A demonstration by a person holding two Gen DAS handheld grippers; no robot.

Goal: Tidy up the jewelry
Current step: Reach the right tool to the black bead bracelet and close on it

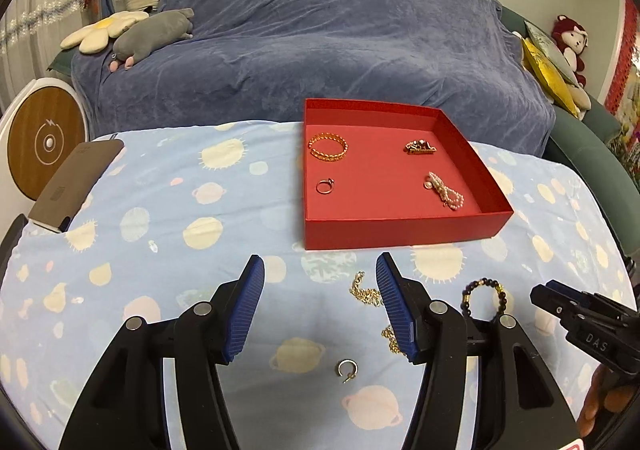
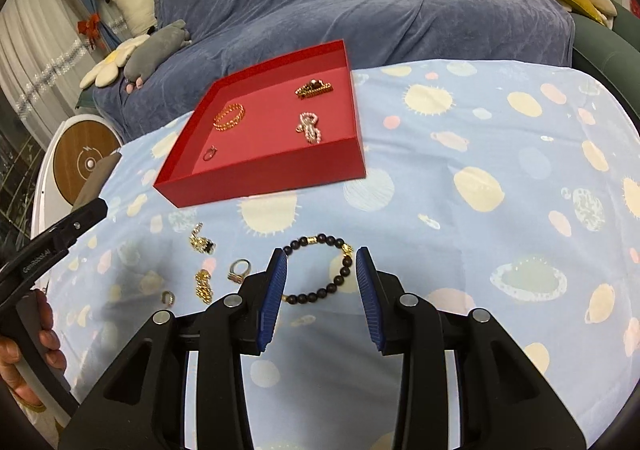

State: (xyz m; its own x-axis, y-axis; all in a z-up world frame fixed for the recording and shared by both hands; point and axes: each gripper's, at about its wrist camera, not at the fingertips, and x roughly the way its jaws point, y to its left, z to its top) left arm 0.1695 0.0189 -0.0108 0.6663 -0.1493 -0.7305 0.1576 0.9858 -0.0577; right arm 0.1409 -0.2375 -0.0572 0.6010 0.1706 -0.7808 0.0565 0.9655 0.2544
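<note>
A red open box [image 1: 400, 226] [image 2: 260, 181] stands on the planet-print cloth and holds a gold bangle [image 1: 328, 147], a ring [image 1: 325, 185], a gold clip [image 1: 420, 147] and a pearl string [image 1: 444, 189]. Loose on the cloth nearer me lie a gold chain [image 1: 366, 292] [image 2: 204, 284], a hoop earring [image 1: 346, 370] [image 2: 168, 297], a chunky ring [image 2: 239, 270] and a dark bead bracelet [image 1: 486, 290] [image 2: 332, 240]. My left gripper [image 1: 320, 262] is open above the cloth, the earring below its gap. My right gripper [image 2: 321, 254] is open over the bracelet, pads not touching it.
A dark flat phone-like slab [image 1: 76, 181] lies at the cloth's left edge. Behind the table is a sofa under a blue cover [image 1: 320, 29] with plush toys. A round white device with a wooden face [image 1: 44, 141] stands at the left. A hand [image 2: 36, 334] holds the left gripper.
</note>
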